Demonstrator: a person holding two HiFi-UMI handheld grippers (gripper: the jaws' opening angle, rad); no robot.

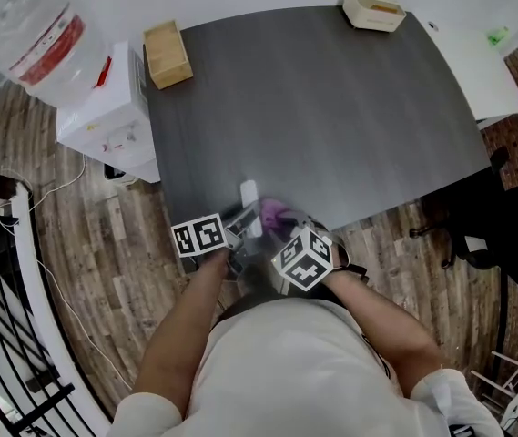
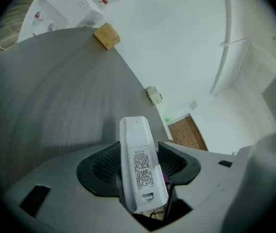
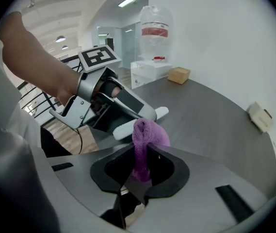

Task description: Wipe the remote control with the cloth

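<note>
The left gripper (image 2: pixel 138 171) has its dark ribbed fingers (image 2: pixel 101 166) spread fairly wide and clamped on the sides of the long white plastic remote control (image 2: pixel 140 164). The remote is held in the air over the near edge of the dark grey surface (image 1: pixel 331 107). Its label side faces the left gripper view, with print too small to read, and its lower end is sunk out of sight in the gripper body. In the head view the marker cubes cover both grips.

The bunched purple cloth (image 3: pixel 147 140) overlaps the remote's tip in the right gripper view; whether they touch cannot be told. The right gripper (image 3: pixel 145 166) pinches the cloth in nearly closed fingers (image 3: pixel 169 166), which hide its lower part.
</note>
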